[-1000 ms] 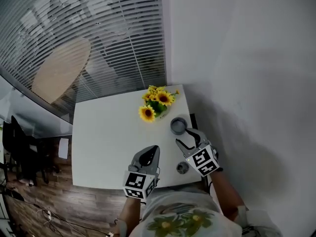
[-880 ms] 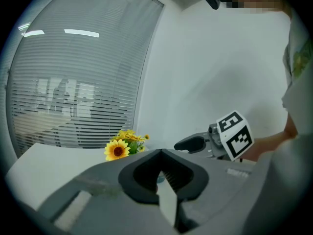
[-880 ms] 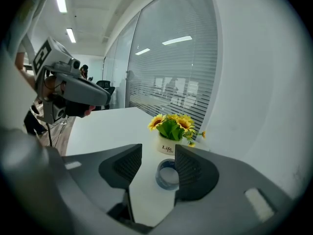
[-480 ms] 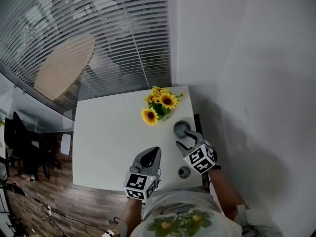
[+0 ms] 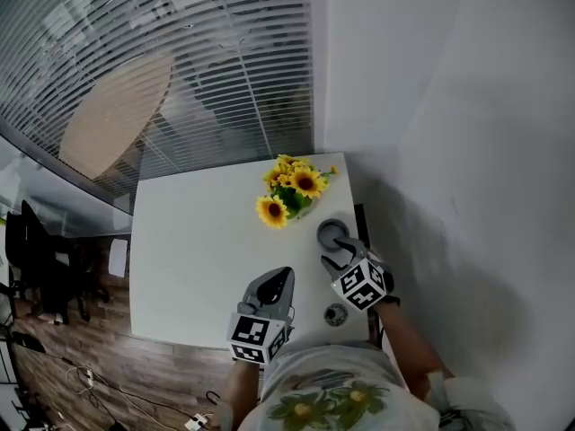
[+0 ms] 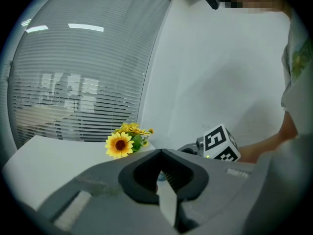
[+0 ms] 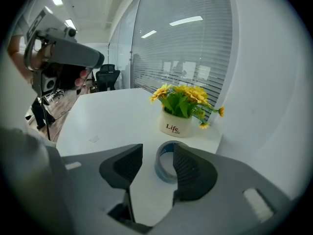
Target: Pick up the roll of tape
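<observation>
While the right tongs (image 7: 157, 152) hang low over the near right corner of the table (image 5: 193, 241), their jaws stand apart with nothing gripped. Roll of tape (image 7: 165, 161) lies flat on the table just ahead of the tips; in the right gripper view the right-hand jaw overlaps its right edge, contact not determinable. In the head view the roll of tape (image 5: 331, 233) sits just beyond the right tongs (image 5: 334, 257).

Left tongs (image 6: 161, 152): jaws together, empty, held over the near table edge (image 5: 278, 275), well apart from the tape.

A small round grey object (image 5: 335, 313) rests at the near edge. Table is white and bare elsewhere. Pot of sunflowers (image 7: 175, 124) stands just past the tape, near the white wall (image 5: 431, 106). Beyond: blinds (image 5: 180, 43) over glass, round wooden tabletop (image 5: 112, 119), wood floor (image 5: 90, 366).
</observation>
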